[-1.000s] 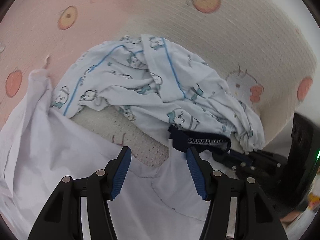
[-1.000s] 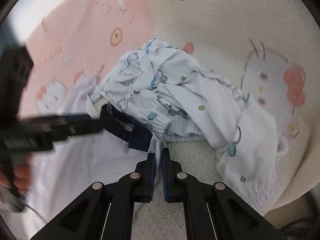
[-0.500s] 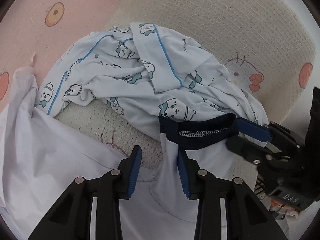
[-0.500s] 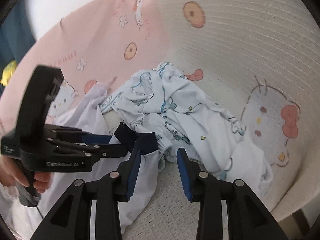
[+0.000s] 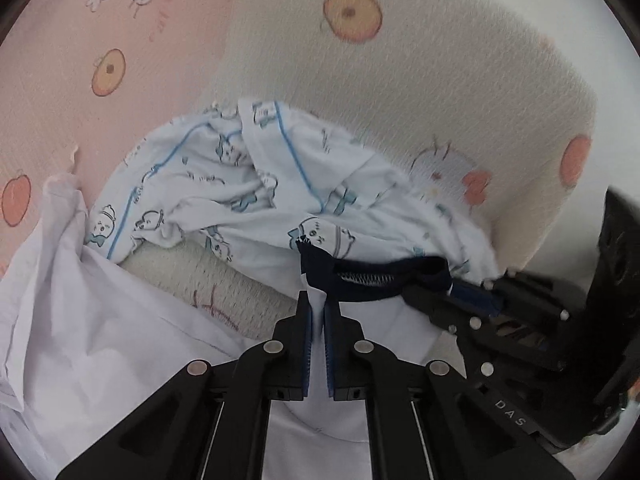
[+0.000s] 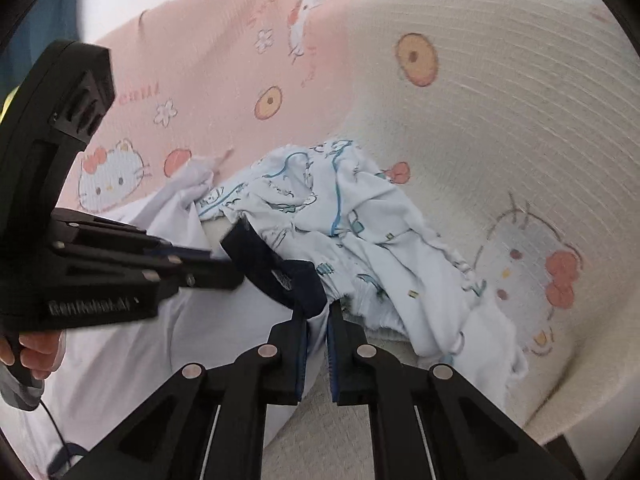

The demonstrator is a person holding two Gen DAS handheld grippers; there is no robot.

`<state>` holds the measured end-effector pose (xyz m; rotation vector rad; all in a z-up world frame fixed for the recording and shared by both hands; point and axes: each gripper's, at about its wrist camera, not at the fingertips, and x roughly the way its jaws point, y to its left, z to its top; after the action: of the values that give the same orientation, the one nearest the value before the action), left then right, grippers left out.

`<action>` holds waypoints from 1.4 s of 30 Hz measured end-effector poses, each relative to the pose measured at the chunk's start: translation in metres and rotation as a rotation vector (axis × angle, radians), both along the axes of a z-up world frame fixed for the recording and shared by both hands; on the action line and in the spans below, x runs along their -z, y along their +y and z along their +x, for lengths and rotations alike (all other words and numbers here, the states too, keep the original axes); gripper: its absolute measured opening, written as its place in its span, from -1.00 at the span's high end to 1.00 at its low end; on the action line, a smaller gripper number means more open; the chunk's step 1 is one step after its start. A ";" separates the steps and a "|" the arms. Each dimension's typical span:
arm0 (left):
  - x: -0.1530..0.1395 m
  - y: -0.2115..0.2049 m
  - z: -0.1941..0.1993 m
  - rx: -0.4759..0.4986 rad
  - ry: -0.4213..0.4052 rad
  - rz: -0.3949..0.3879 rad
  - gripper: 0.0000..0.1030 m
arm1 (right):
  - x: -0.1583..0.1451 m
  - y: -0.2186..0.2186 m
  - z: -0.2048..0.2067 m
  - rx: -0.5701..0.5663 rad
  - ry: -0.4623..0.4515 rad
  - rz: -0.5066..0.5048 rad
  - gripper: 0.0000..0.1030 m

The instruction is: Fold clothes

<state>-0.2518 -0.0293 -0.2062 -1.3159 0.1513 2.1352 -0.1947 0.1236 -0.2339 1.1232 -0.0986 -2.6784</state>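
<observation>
- Pink and cream woven sofa cover (image 5: pixel 460 92) printed with cartoon cats and orange fruit fills the background in both wrist views; the clothes lie on the seat.
- A plain white T-shirt with a navy-blue ribbed collar (image 5: pixel 384 280) is spread over the seat's near left part, its collar raised between the two grippers.
- The left gripper (image 5: pixel 317 312) has its blue-padded fingers (image 5: pixel 306 344) closed on the white fabric just below the collar's left end.
- The right gripper (image 6: pixel 318 320) has its fingers closed on the shirt at the collar's other end, the navy band (image 6: pixel 280 276) bunched just above the tips.
- A crumpled pale-blue pyjama garment with cartoon prints and blue piping (image 5: pixel 248 184) lies behind the collar, towards the sofa's back.
- In the right wrist view, a person's hand (image 6: pixel 30 354) grips the left gripper's handle at the left edge.
</observation>
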 end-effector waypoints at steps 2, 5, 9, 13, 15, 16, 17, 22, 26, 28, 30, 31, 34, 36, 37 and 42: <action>-0.001 0.000 -0.004 -0.022 -0.006 0.010 0.92 | 0.000 0.008 0.003 0.017 -0.015 -0.044 0.89; 0.004 0.002 -0.011 -0.052 -0.013 0.002 0.92 | 0.002 0.022 0.004 0.056 -0.031 -0.065 0.89; 0.027 0.024 -0.025 -0.054 -0.021 -0.073 0.92 | 0.016 0.037 -0.011 0.109 -0.102 -0.059 0.89; 0.040 0.033 -0.027 -0.047 -0.036 -0.140 0.92 | 0.028 0.055 -0.018 0.142 -0.165 -0.161 0.89; 0.038 0.035 -0.028 -0.055 -0.053 -0.132 0.91 | 0.027 0.058 -0.020 0.149 -0.168 -0.183 0.89; 0.036 0.035 -0.028 -0.061 -0.060 -0.126 0.90 | 0.027 0.059 -0.021 0.149 -0.169 -0.189 0.89; 0.031 0.035 -0.028 -0.070 -0.062 -0.112 0.87 | 0.027 0.059 -0.021 0.148 -0.176 -0.202 0.88; 0.004 0.024 -0.022 -0.139 -0.023 -0.073 0.22 | 0.028 0.061 -0.024 0.146 -0.209 -0.330 0.82; -0.011 0.011 -0.021 -0.207 0.039 -0.100 -0.30 | 0.031 0.067 -0.023 0.126 -0.256 -0.532 -0.04; -0.012 0.004 -0.017 -0.233 0.012 -0.102 -0.30 | 0.027 0.065 -0.023 0.114 -0.260 -0.571 -0.05; -0.016 -0.004 -0.011 -0.275 -0.004 -0.117 -0.30 | 0.020 0.061 -0.022 0.101 -0.259 -0.590 -0.10; -0.017 -0.010 -0.008 -0.289 -0.004 -0.119 -0.30 | 0.016 0.058 -0.020 0.093 -0.256 -0.590 -0.11; -0.027 -0.032 0.014 -0.314 -0.012 -0.109 -0.30 | 0.005 0.051 -0.013 0.076 -0.223 -0.577 -0.15; -0.032 -0.055 0.033 -0.326 -0.018 -0.122 -0.30 | 0.001 0.044 -0.009 0.056 -0.228 -0.585 -0.17; -0.034 -0.066 0.042 -0.335 -0.019 -0.134 -0.30 | 0.000 0.042 -0.006 0.045 -0.237 -0.591 -0.17; -0.047 -0.117 0.082 -0.395 -0.015 -0.194 -0.30 | 0.004 0.023 0.013 -0.005 -0.301 -0.556 -0.19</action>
<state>-0.1701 -0.1464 -0.1590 -1.5786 0.1007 2.4888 -0.1814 0.1467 -0.2379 1.2990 -0.8285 -2.2306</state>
